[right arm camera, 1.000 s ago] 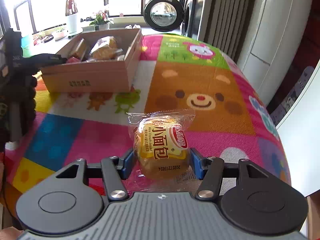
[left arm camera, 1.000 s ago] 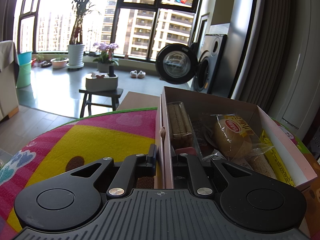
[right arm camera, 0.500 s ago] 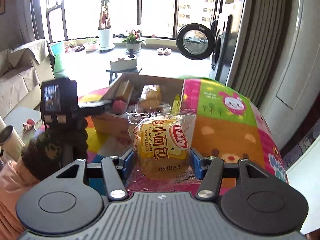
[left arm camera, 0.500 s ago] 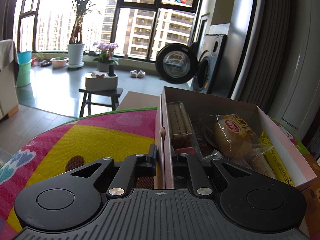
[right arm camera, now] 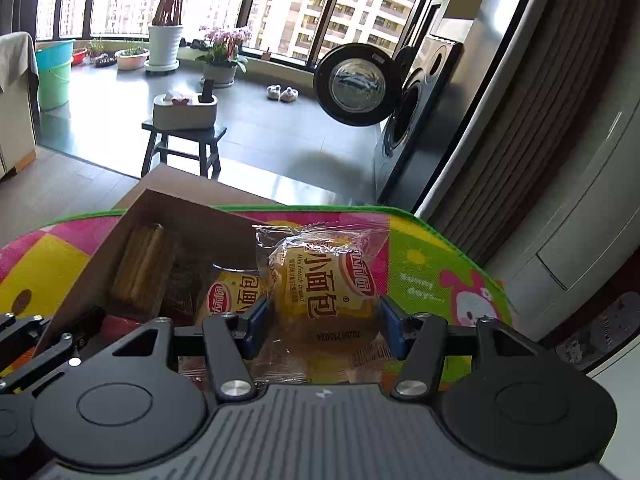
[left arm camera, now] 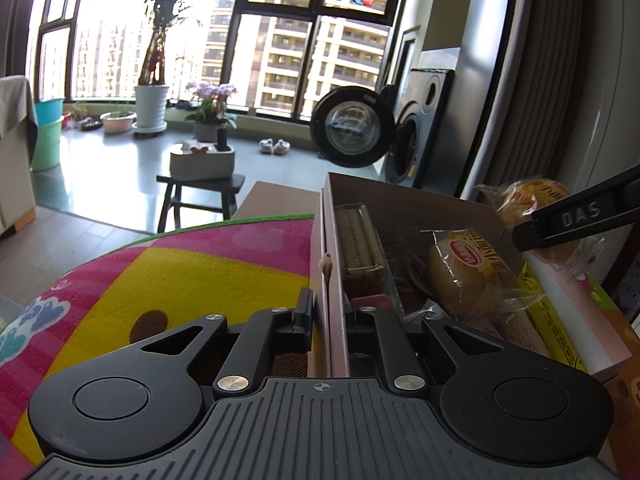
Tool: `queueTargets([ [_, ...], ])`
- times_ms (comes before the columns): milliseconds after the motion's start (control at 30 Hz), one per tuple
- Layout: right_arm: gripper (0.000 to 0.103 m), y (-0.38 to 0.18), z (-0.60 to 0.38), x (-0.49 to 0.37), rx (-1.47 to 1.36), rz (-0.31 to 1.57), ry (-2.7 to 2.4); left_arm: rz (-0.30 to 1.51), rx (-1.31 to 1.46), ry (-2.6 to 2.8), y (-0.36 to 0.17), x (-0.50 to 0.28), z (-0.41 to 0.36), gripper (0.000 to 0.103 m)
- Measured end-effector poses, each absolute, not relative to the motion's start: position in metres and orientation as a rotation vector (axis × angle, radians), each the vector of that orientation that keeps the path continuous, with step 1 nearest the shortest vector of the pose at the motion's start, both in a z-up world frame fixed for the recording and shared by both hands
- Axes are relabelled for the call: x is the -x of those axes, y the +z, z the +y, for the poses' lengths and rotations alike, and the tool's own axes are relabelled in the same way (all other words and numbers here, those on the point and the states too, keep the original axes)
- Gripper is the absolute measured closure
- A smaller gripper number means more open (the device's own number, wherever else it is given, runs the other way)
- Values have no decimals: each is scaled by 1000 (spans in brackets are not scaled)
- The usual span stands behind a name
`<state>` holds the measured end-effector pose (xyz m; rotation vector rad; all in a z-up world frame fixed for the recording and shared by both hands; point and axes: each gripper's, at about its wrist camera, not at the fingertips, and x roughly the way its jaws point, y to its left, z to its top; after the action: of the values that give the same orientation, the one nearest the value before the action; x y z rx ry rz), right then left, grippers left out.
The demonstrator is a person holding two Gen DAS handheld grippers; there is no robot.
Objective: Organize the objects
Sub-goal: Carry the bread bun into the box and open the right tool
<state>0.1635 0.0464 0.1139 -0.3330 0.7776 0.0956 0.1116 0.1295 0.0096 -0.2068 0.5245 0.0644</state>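
Right gripper (right arm camera: 323,326) clamps bread packet (right arm camera: 326,288), long axis forward, over box (right arm camera: 80,280).

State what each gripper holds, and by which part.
Right gripper: wrapped bread bun, gripped across its lower sides. Left gripper: cardboard box, clamped on its left wall.

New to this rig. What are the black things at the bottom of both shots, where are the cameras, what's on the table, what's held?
No robot arm: a person carries a two-finger gripper in each hand, each with a fisheye camera looking along its fingers. The black shapes are the grippers' bodies.

Left wrist view: the left gripper is shut on the side wall of the cardboard box, which stands on a colourful mat. The box holds wrapped snacks, including biscuits and a packed bun.

Right wrist view: the right gripper is shut on a wrapped mini bread, held near the box's far side.
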Motion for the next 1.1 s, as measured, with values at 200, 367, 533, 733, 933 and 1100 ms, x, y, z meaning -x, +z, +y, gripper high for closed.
queueTargets([
  [200, 47, 105, 47, -170, 198, 813, 163, 526, 209, 63, 8, -112, 129, 90],
  [367, 42, 103, 15, -178, 41, 863, 159, 526, 209, 64, 7, -112, 129, 90],
  [533, 47, 114, -6, -173, -26, 824, 161, 526, 210, 63, 7, -112, 129, 90],
  [733, 67, 112, 16, -176, 71, 804, 130, 526, 210, 64, 7, -112, 129, 90],
  [933, 67, 100, 34, -180, 134, 780, 120, 527, 211, 63, 7, -112, 130, 90],
  [1100, 65, 93, 40, -174, 224, 756, 112, 528, 212, 57, 7, -113, 130, 90],
])
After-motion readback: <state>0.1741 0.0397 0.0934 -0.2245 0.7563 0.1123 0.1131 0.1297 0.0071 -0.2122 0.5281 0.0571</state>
